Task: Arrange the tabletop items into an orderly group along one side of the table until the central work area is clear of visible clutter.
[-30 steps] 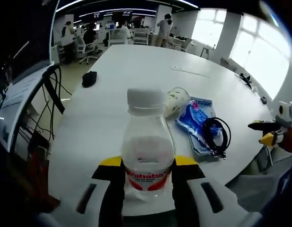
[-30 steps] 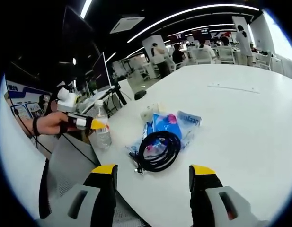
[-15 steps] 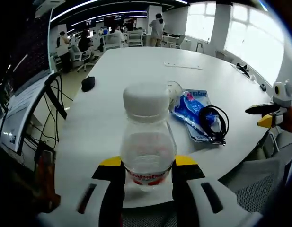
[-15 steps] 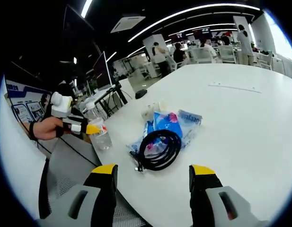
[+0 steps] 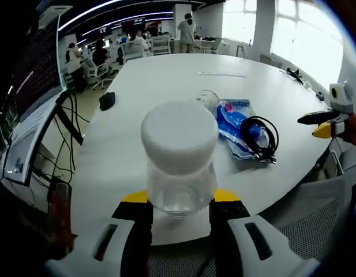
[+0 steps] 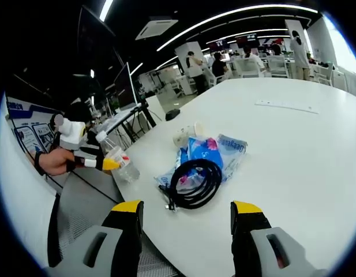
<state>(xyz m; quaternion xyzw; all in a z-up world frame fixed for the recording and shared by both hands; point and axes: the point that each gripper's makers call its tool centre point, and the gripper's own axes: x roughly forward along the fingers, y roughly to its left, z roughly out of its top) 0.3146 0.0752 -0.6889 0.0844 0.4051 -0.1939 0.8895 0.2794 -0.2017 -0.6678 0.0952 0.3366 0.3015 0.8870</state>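
Left gripper view: left gripper [image 5: 180,208] pinches a clear bottle [image 5: 180,173] low on its body, jaws tight on both sides. Bottle tilts toward the lens, white cap [image 5: 179,134] big in frame, label hidden. It sits over the near edge of the white table [image 5: 143,98]. Beyond it: toppled paper cup [image 5: 208,99], blue packet [image 5: 238,118] and a black cable coil [image 5: 260,135] lying on the packet, all touching in one cluster right of centre. Black mouse [image 5: 107,100] well apart near the left edge. Far back, a white strip [image 5: 221,73]. Right gripper [image 5: 323,122] enters from the right, past the table edge.

Right gripper view: own jaws spread wide, nothing between them, right gripper [image 6: 187,214] over the table's near edge. Cable [image 6: 195,180] just ahead, on the packet [image 6: 211,153], cup [image 6: 186,135] behind. This side shows the bottle [image 6: 121,164] tilted, off the table surface, held by the left gripper [image 6: 105,163] with the hand [image 6: 53,161] behind it. Mouse [image 6: 172,115] and strip [image 6: 287,105] farther out. Monitors [image 6: 124,86] and people at desks in the background.
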